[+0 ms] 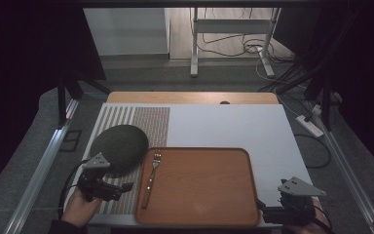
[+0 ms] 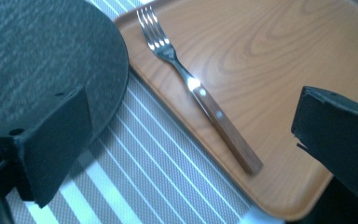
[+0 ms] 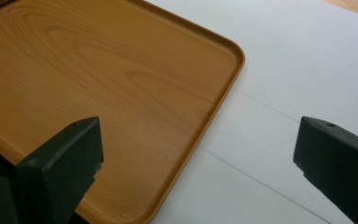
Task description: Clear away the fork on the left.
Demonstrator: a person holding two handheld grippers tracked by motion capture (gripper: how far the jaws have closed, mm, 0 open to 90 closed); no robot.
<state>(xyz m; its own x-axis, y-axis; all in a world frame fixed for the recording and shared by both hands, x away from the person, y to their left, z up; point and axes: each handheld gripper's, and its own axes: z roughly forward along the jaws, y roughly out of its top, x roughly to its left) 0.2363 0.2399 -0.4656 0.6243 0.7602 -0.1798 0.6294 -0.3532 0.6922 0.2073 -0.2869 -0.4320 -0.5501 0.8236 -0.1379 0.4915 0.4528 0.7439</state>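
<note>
Left gripper (image 1: pixel 126 186) held low at near left edge of table, jaws spread wide, nothing between them. Pointed toward left rim of wooden tray (image 1: pixel 247 161), hovering over striped placemat (image 1: pixel 126 122). Grey three-cornered plate (image 1: pixel 97 161) on top, cable trailing back toward left hand (image 1: pixel 79 208).

Right gripper (image 1: pixel 259 207) held at near right corner of tray, jaws likewise wide apart and empty. Right hand (image 1: pixel 316 222) partly cut by lower frame edge. In right gripper view, one jaw over near corner of tray (image 3: pixel 223 100), other over white table surface (image 3: pixel 298 65); contact with either cannot be told.

Fork (image 1: pixel 151 179) lying flat inside tray along its left side, wooden handle toward person, metal tines pointing away. In left gripper view, fork (image 2: pixel 200 93) seen between the spread jaws but farther on, apart from both; two rivets visible on handle, bright glare at neck. Rest of tray bare.

Dark grey round mat (image 1: pixel 121 146) lying beyond left gripper, on striped placemat, its right edge just beside tray's far left corner; in left gripper view, round mat (image 2: pixel 42 56) close to tray rim (image 2: pixel 140 79), touching or not cannot be told.

Beyond tray, white board covering most of table; bare wooden tabletop strip (image 1: pixel 190 97) at far edge. Farther off, metal desk legs (image 1: pixel 194 44) and loose cables (image 1: pixel 229 48) on floor.
</note>
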